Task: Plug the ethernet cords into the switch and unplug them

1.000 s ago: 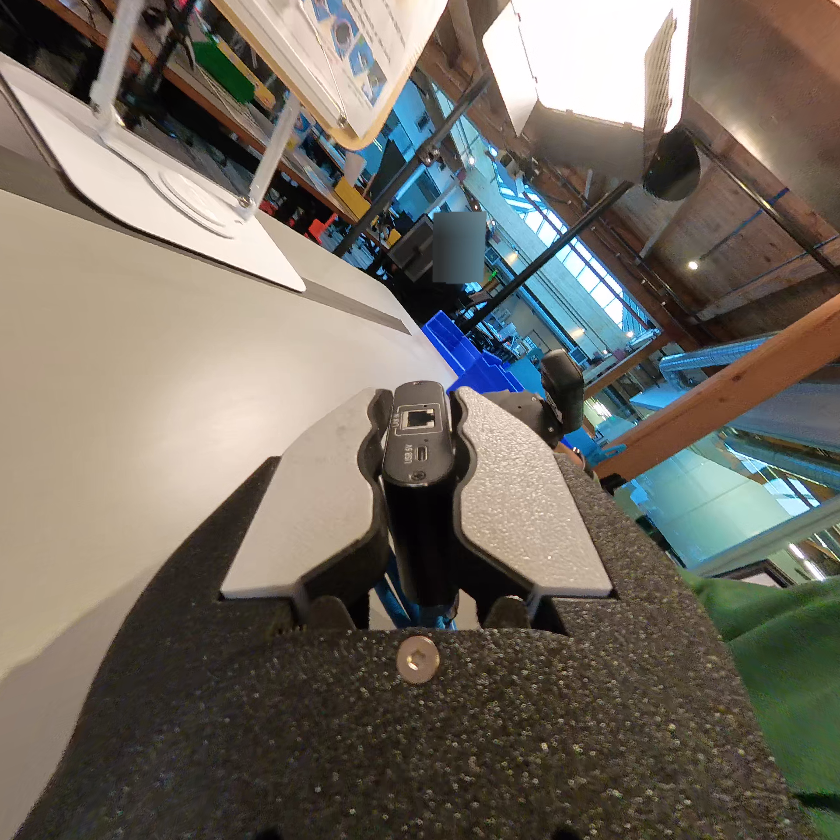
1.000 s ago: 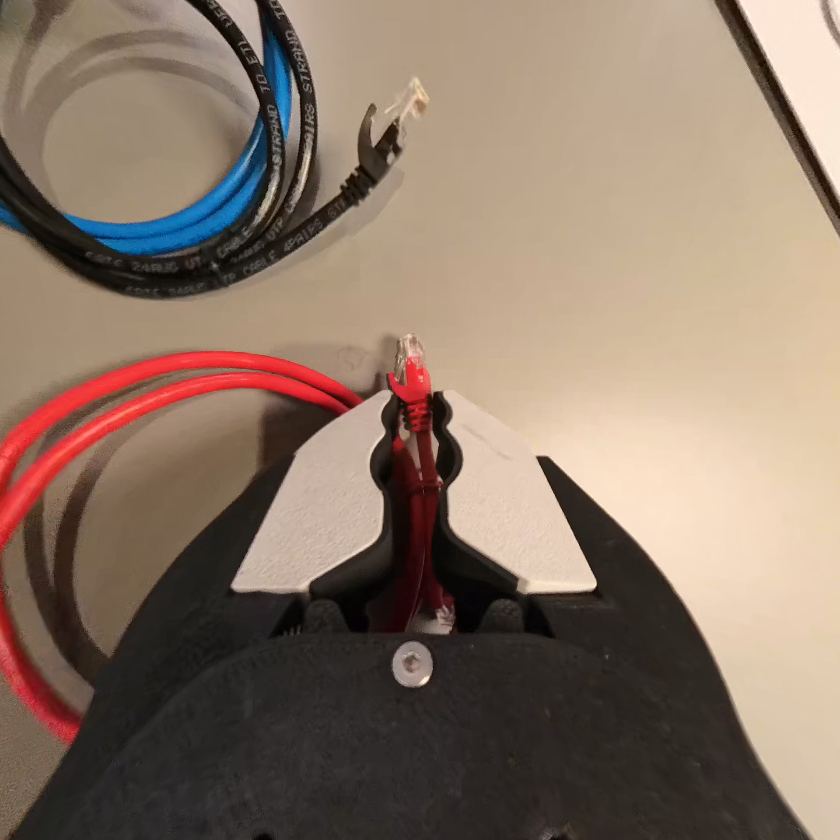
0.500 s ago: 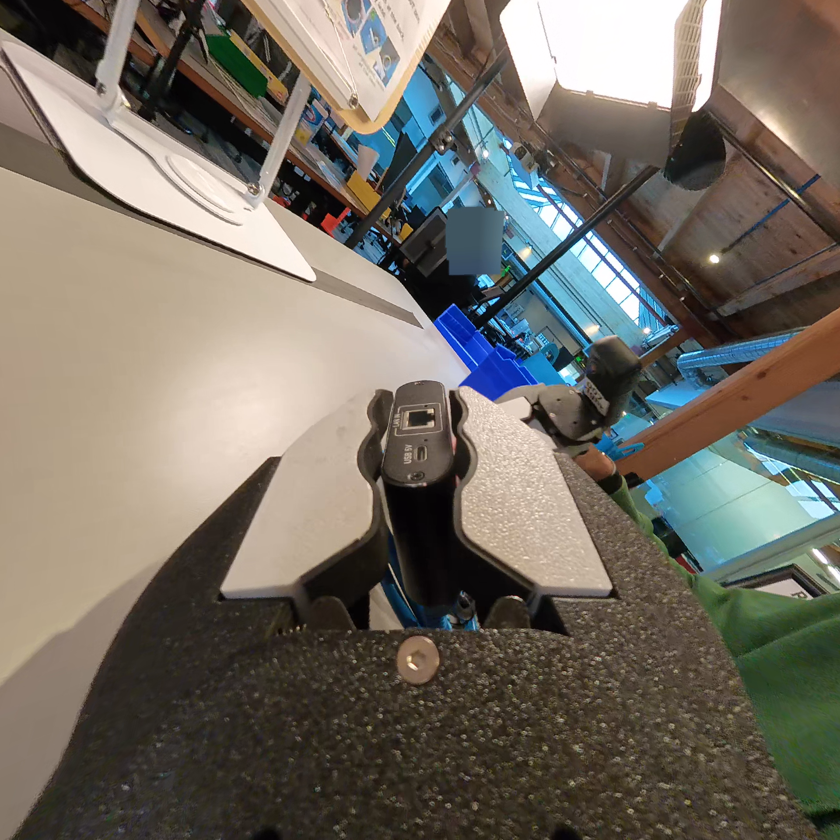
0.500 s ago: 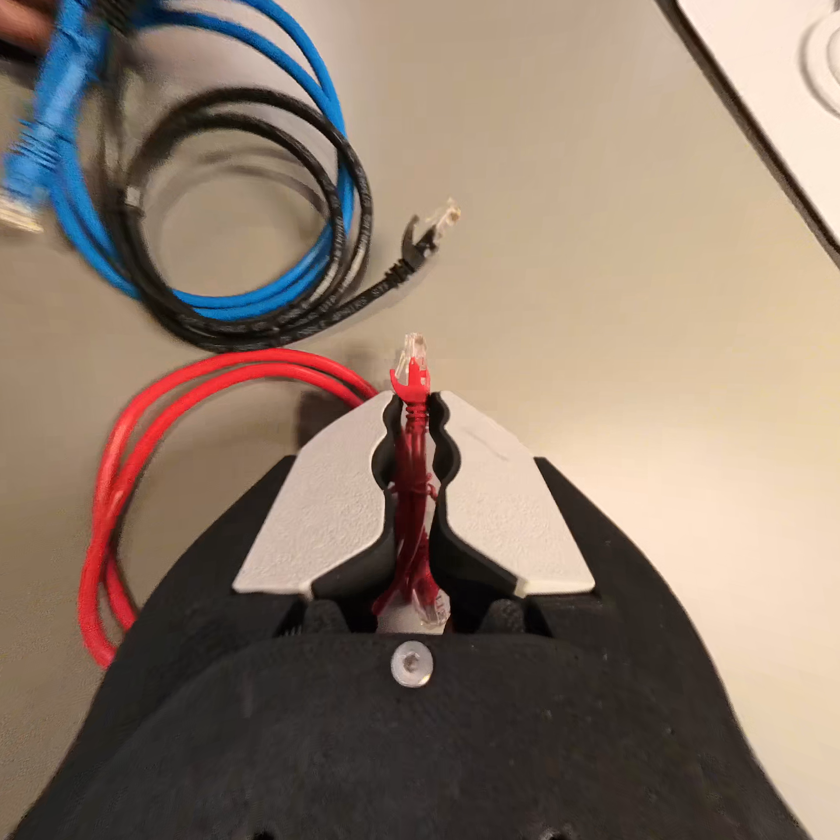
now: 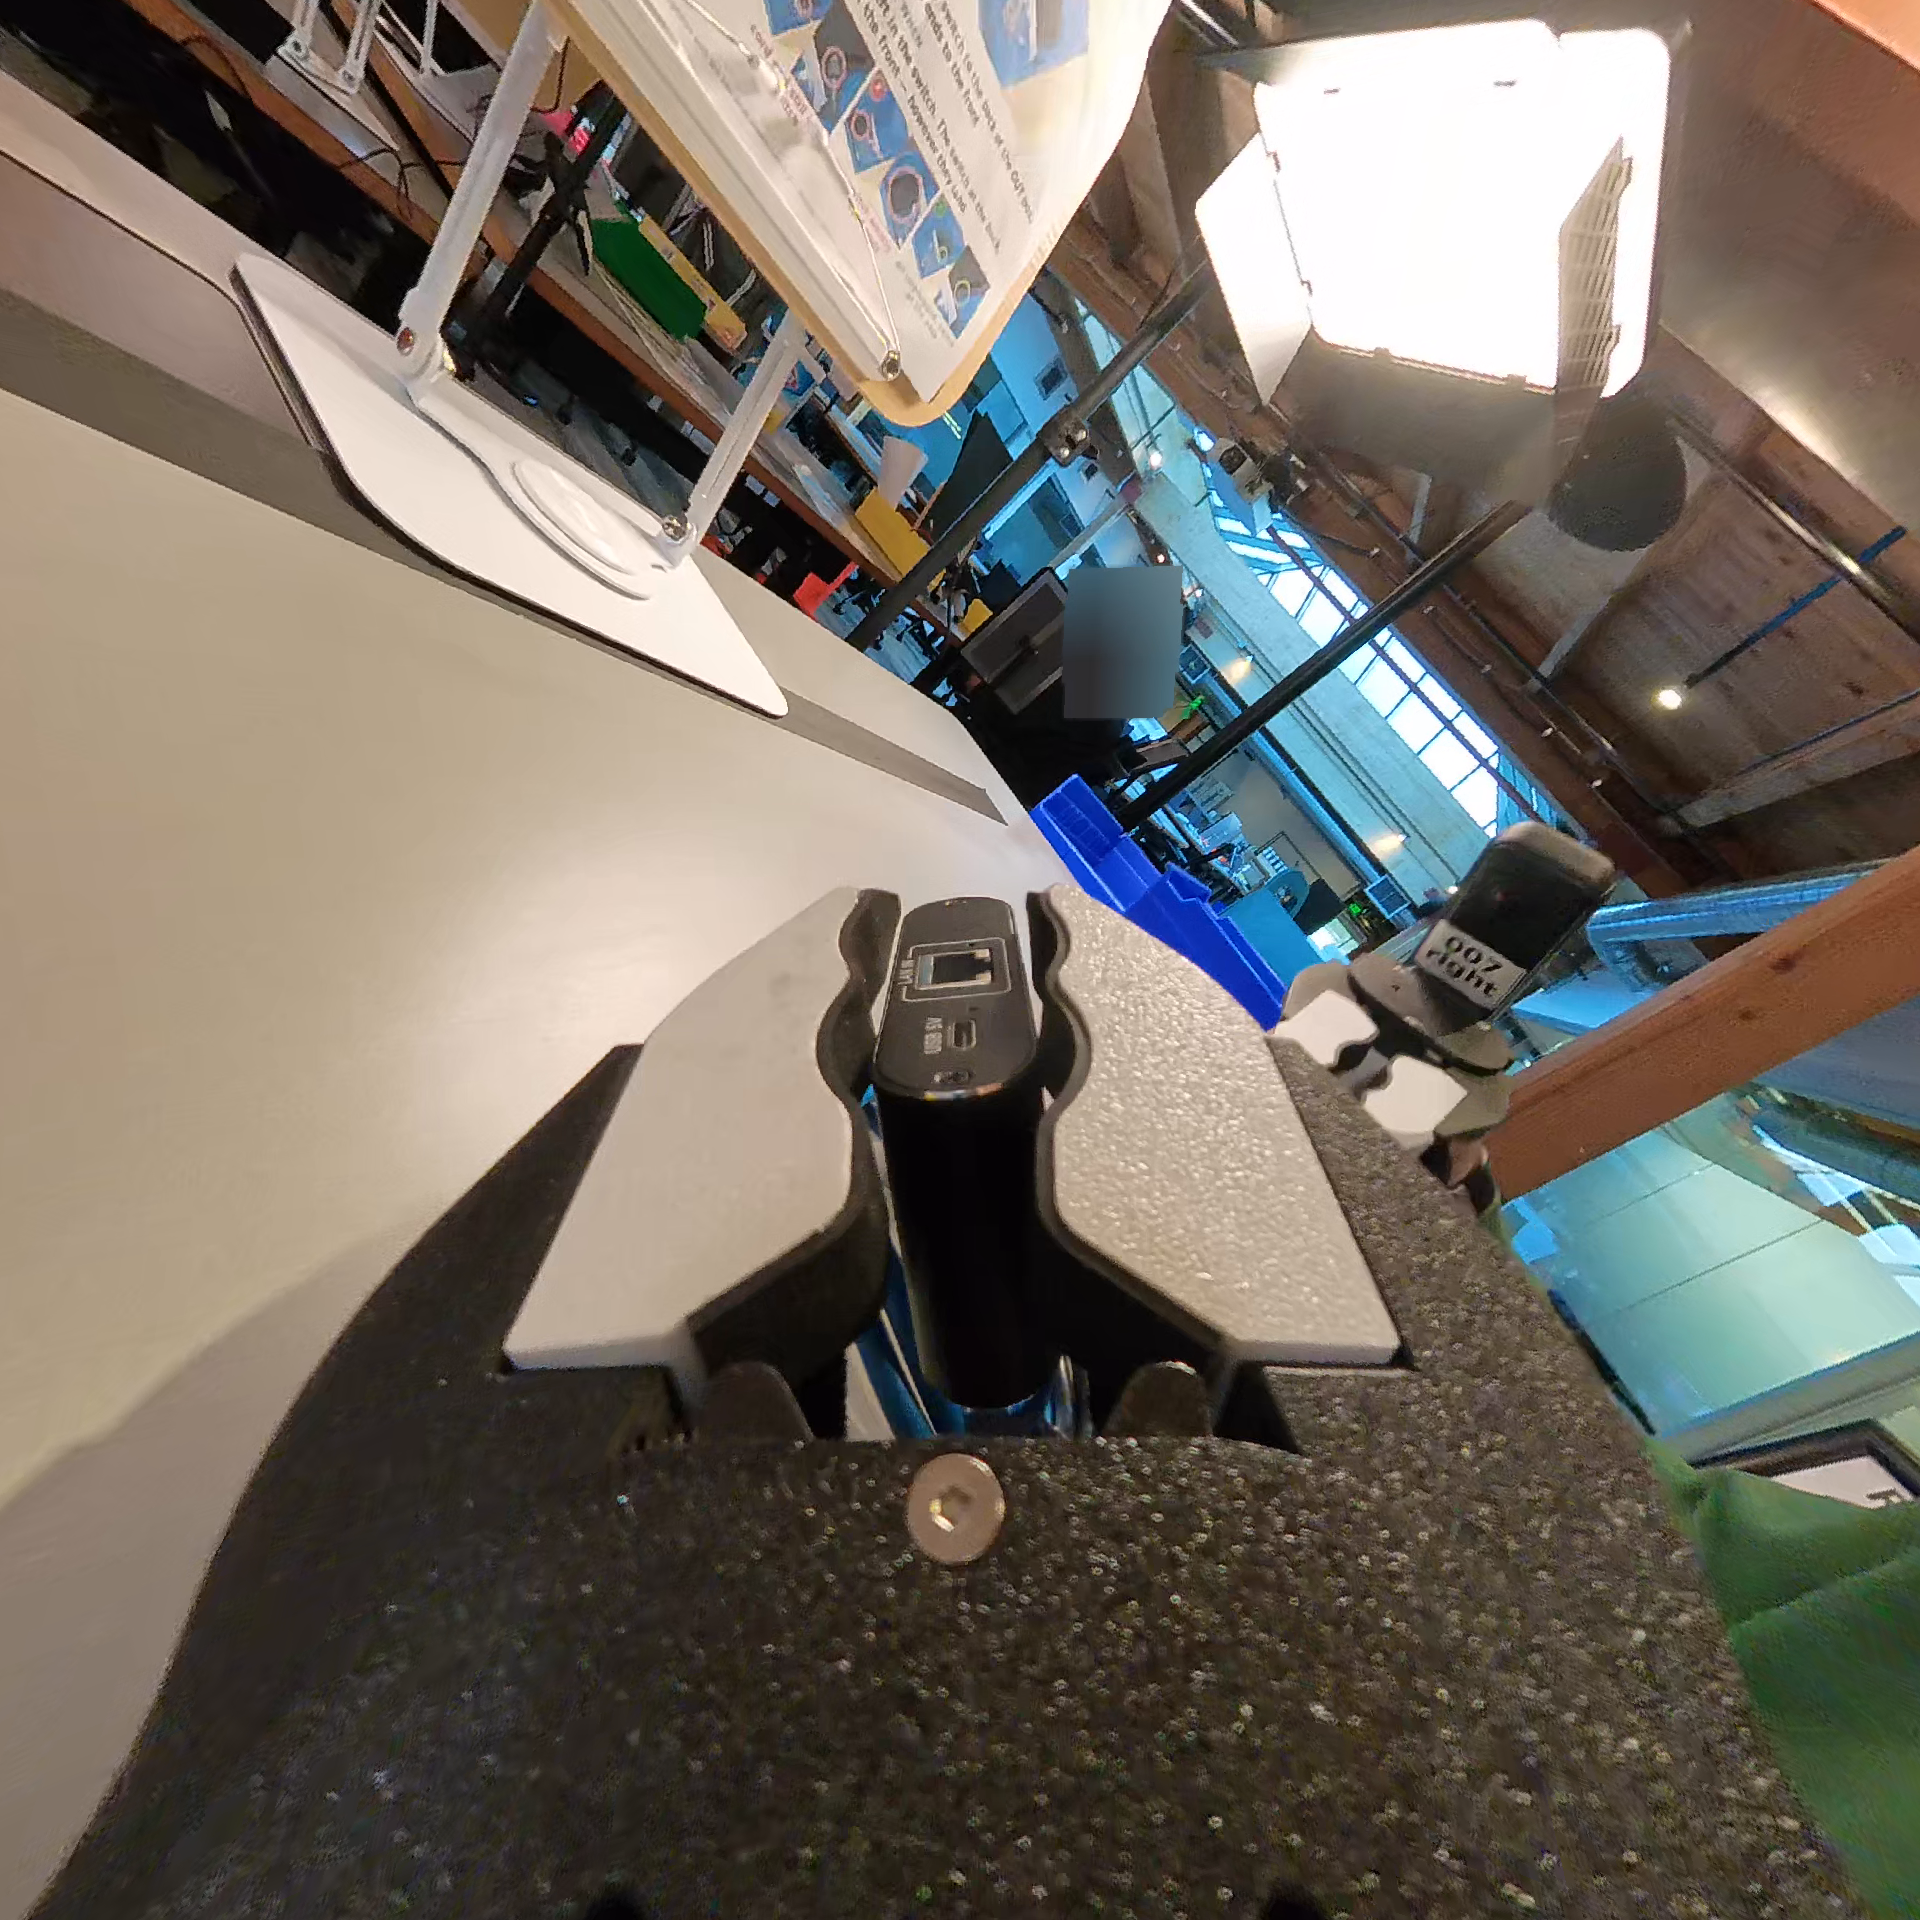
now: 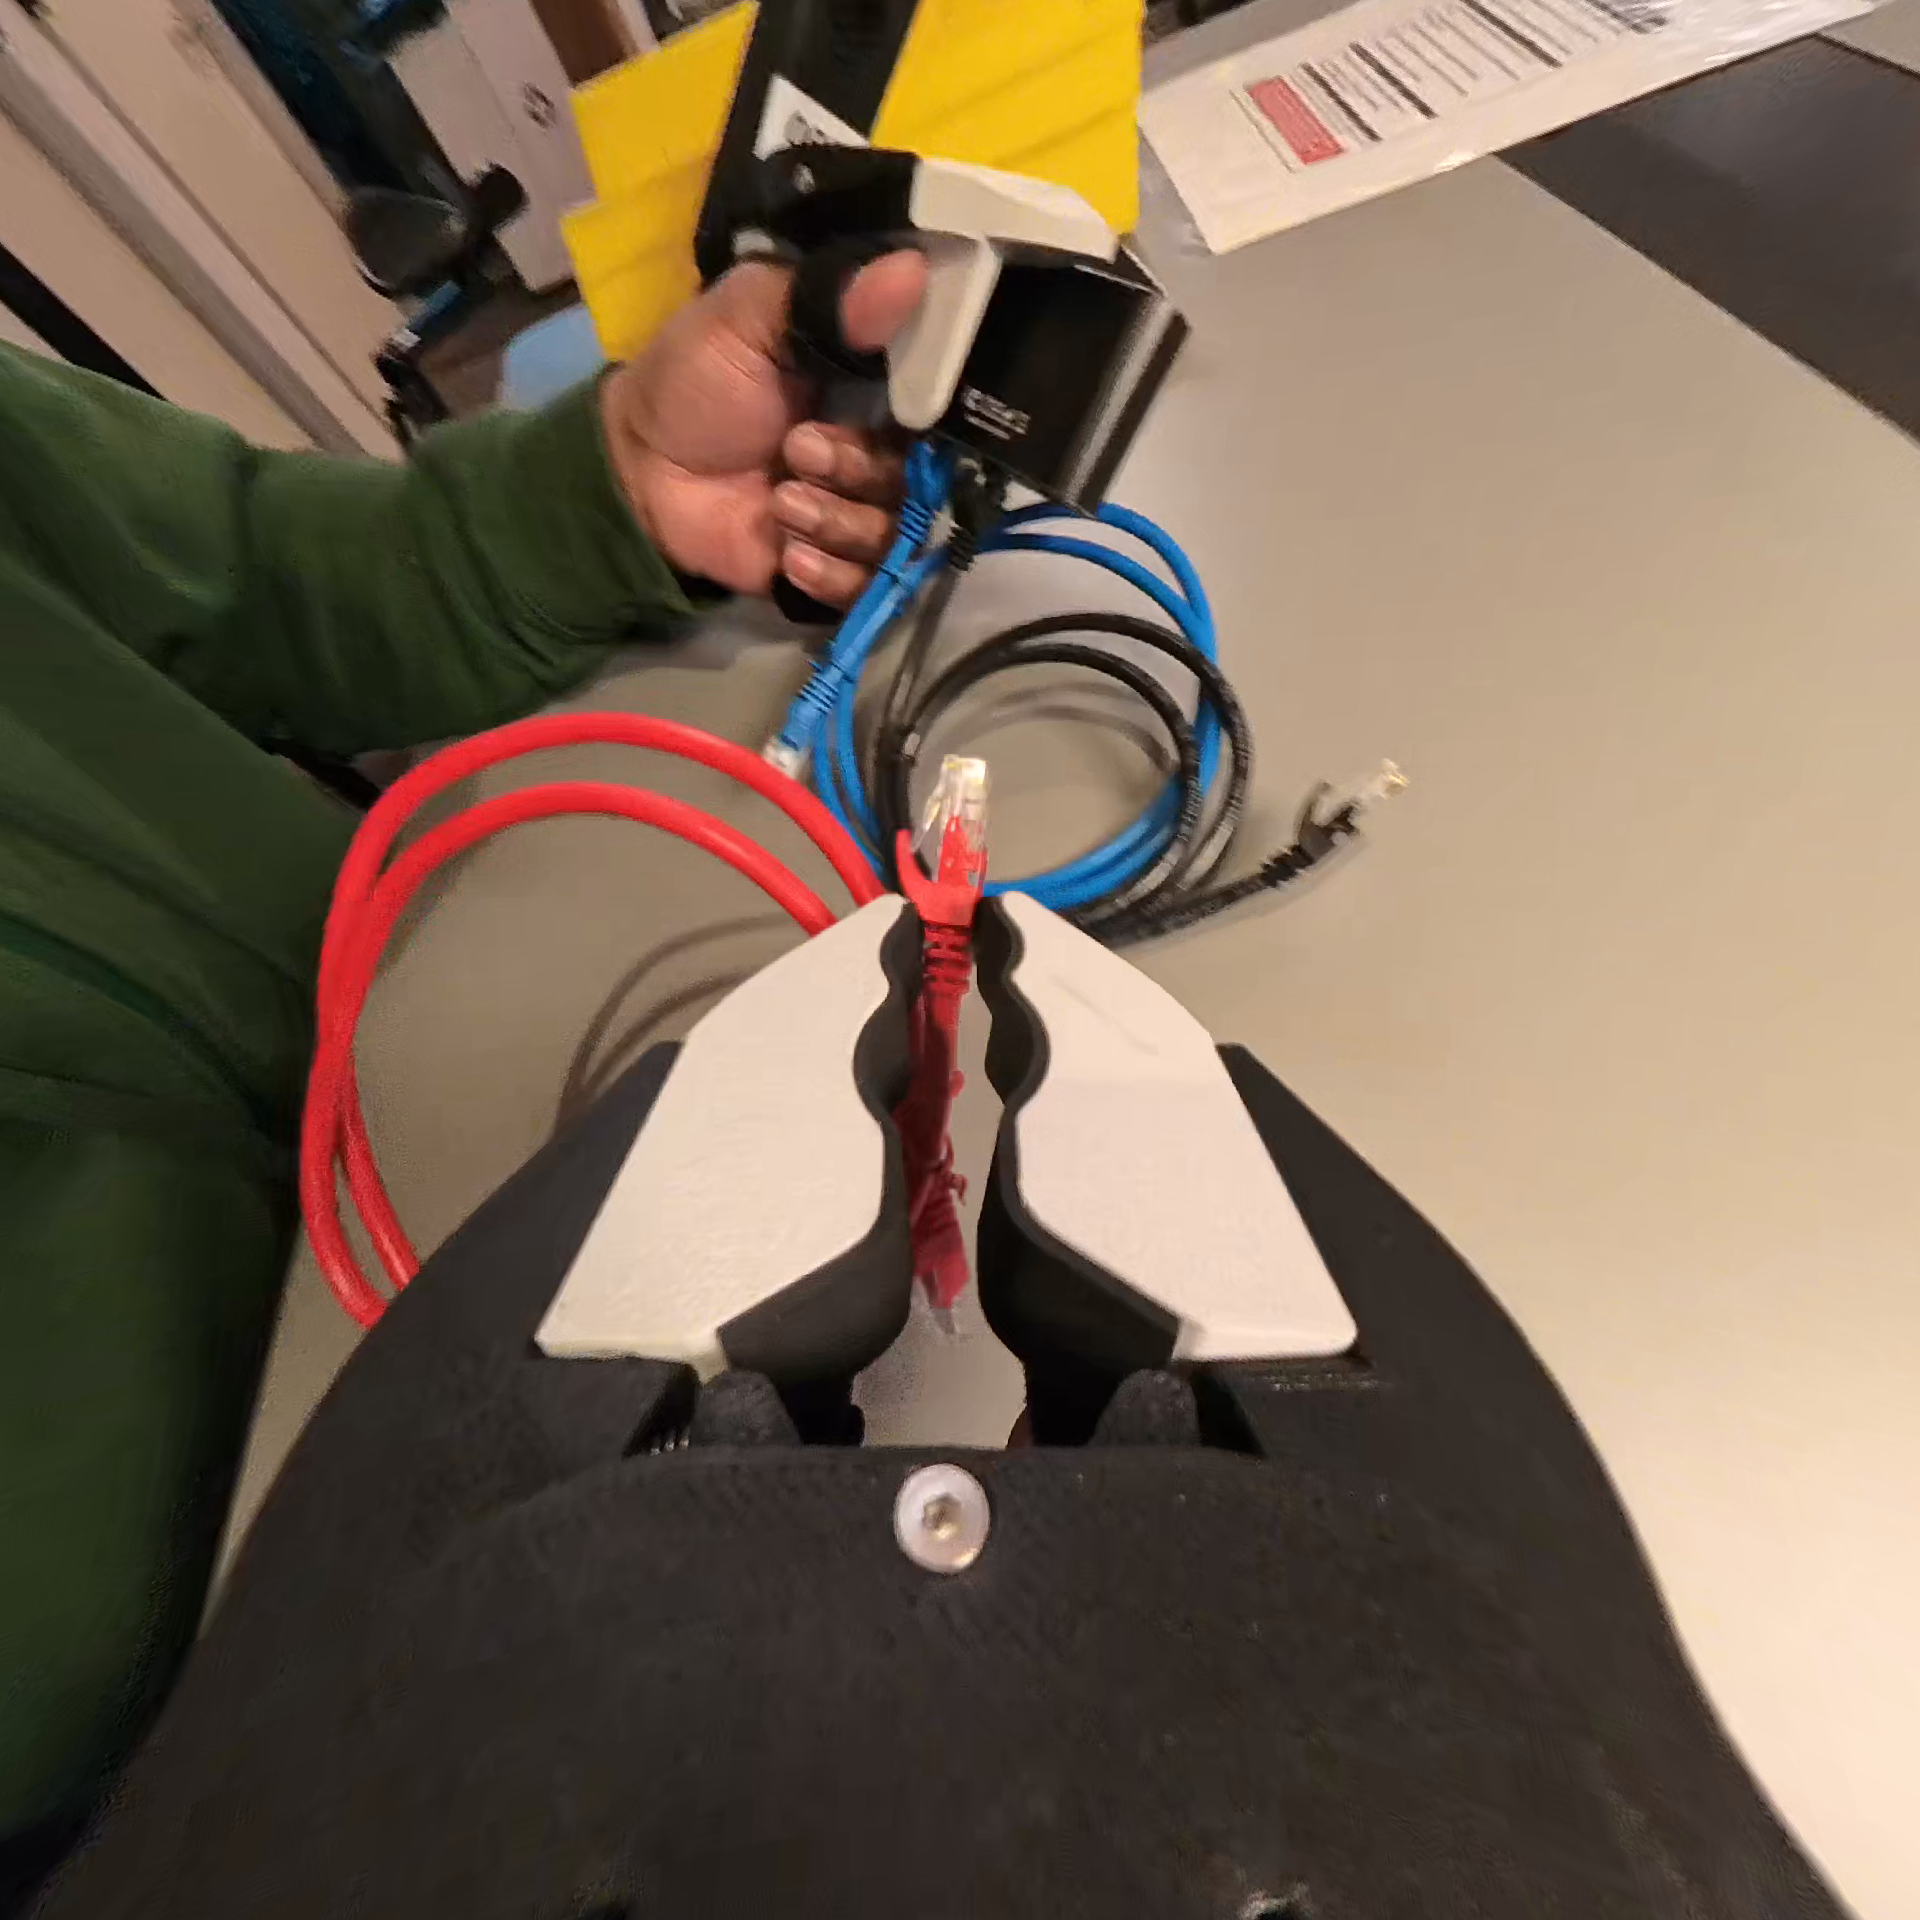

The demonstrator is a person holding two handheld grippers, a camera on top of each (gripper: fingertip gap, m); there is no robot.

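In the left wrist view my left gripper (image 5: 961, 920) is shut on a black switch (image 5: 956, 1039), held above the table with an empty port on its end face. My right gripper (image 6: 951, 920) is shut on a red ethernet cord (image 6: 582, 758), whose clear plug (image 6: 961, 805) sticks out past the fingertips. It points toward the switch (image 6: 1060, 384), held farther off by the left gripper (image 6: 956, 260) in a hand. A blue cord (image 6: 1174, 623) and a black cord (image 6: 1216, 717) hang from the switch's lower end, with coils on the table. The right gripper also shows in the left wrist view (image 5: 1434, 1018).
A white stand base (image 5: 499, 499) with a picture board above it sits at the table's back. Blue bins (image 5: 1143, 894) lie beyond the table edge. A printed sheet (image 6: 1455, 94) lies far right. A green sleeve (image 6: 208, 623) fills the left. The black cord's loose plug (image 6: 1351, 800) rests on the table. Spacing between my two grippers at the tips: around 20 cm.
The right gripper has lifted and tipped up from looking down at the table to facing the switch, carrying the red plug. The left gripper has tilted slightly, still holding the switch.
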